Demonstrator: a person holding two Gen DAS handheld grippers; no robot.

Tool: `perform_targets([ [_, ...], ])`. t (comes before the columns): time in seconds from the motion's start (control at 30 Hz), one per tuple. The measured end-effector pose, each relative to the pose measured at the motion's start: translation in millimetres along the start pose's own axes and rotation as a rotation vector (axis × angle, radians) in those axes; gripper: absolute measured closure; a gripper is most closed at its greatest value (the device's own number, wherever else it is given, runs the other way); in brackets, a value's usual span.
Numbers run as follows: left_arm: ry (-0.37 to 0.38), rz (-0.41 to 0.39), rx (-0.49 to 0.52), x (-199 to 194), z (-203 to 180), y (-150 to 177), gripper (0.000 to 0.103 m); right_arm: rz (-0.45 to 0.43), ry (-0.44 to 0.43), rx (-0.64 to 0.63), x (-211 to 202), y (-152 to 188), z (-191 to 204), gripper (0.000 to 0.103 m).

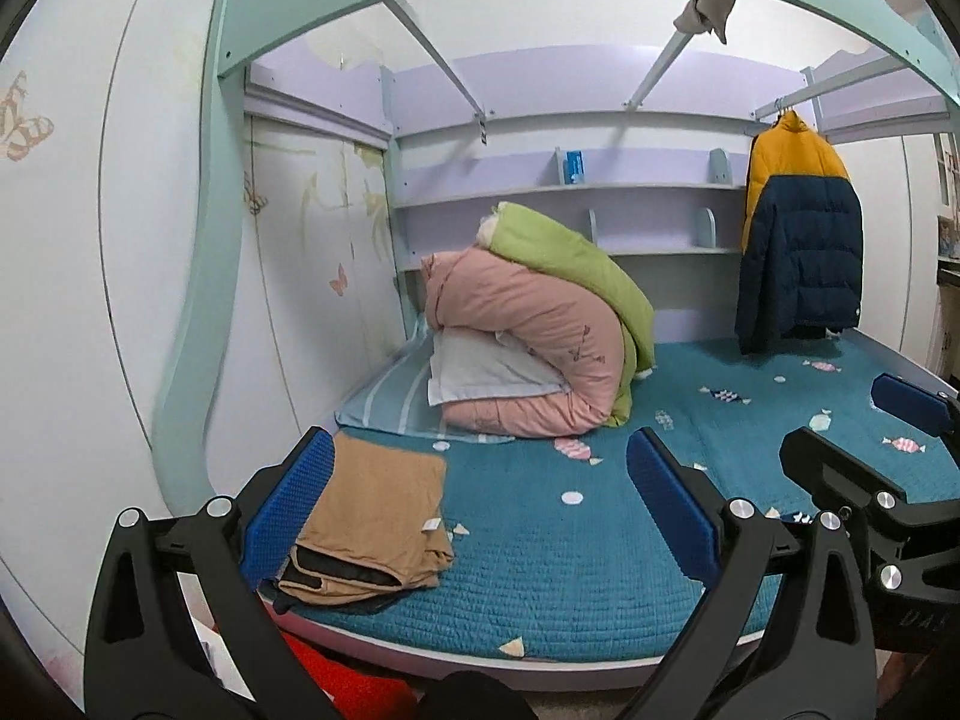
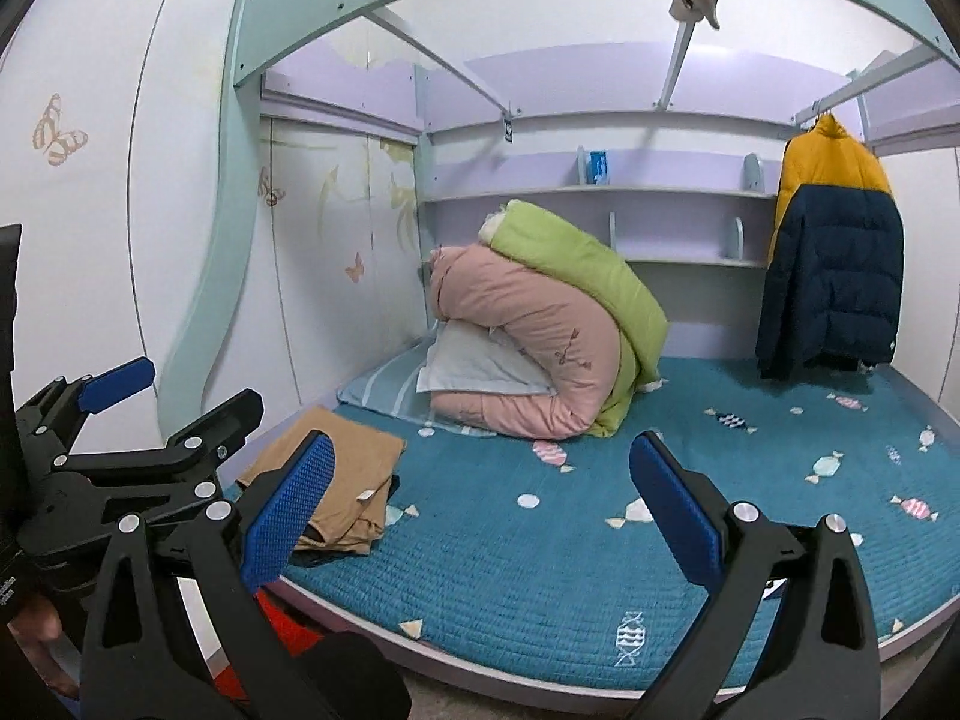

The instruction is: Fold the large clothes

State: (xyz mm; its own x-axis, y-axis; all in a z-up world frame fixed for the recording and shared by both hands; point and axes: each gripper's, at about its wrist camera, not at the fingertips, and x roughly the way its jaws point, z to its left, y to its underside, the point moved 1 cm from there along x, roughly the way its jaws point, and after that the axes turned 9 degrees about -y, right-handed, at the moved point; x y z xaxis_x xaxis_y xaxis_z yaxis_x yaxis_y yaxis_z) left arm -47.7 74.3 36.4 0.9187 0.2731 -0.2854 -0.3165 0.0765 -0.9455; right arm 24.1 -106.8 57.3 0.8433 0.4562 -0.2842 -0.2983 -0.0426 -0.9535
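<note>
While you held both grippers, left (image 1: 480, 498) and right (image 2: 480, 498), spread and empty off the bed's (image 1: 570, 588) front edge, the folded tan garment (image 1: 375, 516) lay stacked at its front-left corner, seemingly parked aside.

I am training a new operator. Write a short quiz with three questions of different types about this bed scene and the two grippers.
1. True or false: the left gripper is shut on the tan folded garment.
2. Where does the yellow and navy jacket hang? A) from a rail at the right B) on the pink quilt C) over the bed's front edge
3. Fill in: the green quilt lies ___ the pink quilt.

Key: 1 false, both grippers, also the right gripper, are open and empty; 2 A; 3 on top of.
</note>
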Motion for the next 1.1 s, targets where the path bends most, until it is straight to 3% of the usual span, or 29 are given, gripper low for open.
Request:
perform_targets([
  [0.3,-0.005,-0.046,-0.032,-8,2,-2,0.005,-0.074,0.027,-0.03,-10,-1,1,0.008],
  [1.1,-0.001,-0.044,-0.036,-6,0,-3,0.005,-0.083,0.036,-0.031,-11,-1,-1,0.008],
])
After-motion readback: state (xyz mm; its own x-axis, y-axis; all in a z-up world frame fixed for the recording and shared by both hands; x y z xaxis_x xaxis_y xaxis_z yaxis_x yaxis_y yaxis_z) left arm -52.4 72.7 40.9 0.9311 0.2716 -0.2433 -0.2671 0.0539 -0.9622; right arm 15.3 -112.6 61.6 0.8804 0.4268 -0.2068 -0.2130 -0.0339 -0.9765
